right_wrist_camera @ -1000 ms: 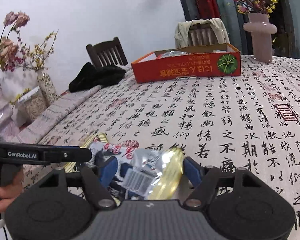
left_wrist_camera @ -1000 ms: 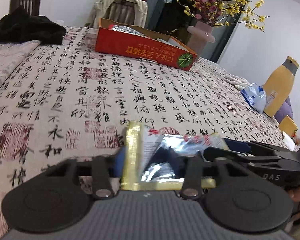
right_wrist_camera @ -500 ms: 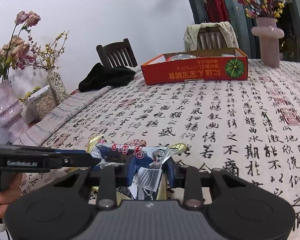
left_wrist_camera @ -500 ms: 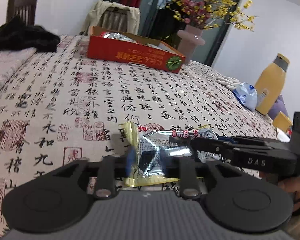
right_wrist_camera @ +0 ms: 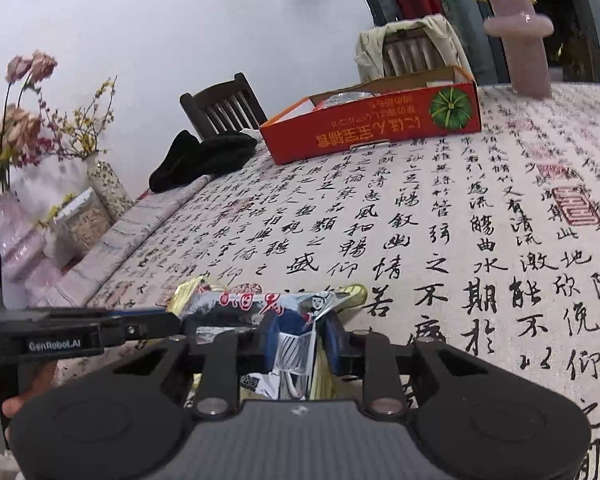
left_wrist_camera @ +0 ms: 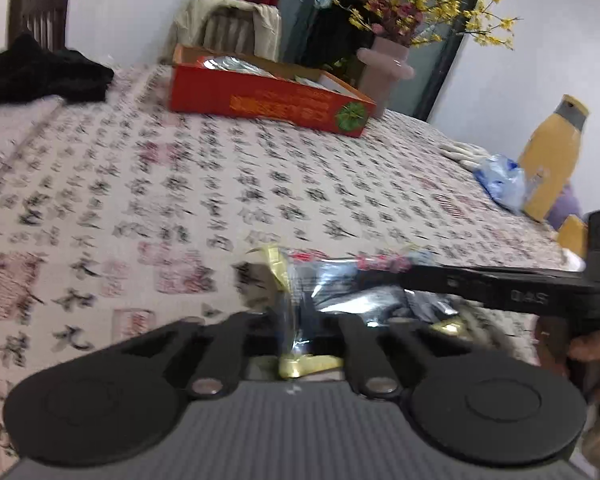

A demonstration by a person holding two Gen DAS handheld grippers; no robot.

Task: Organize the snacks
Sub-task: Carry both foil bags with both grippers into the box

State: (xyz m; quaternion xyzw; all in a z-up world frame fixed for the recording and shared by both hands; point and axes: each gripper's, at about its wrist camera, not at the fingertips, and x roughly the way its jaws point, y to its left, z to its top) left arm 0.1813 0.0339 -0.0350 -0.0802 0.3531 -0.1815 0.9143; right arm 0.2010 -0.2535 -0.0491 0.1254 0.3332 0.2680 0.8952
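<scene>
I've just closed both tongs, left gripper [left_wrist_camera: 296, 320] and right gripper [right_wrist_camera: 300, 334], pinching the snack packet [right_wrist_camera: 276, 312] between them; next, the red box [right_wrist_camera: 374, 124] ahead

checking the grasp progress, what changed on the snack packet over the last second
Both hand-held grippers have just been closing on the snack packet. The left hand-held gripper now pinches its gold-edged end shut; the right hand-held gripper has narrowed until its blue pads press the crumpled foil. The packet, flat a second ago, is bunched up between them. The red box, black cloth and pink vase stayed put.
</scene>
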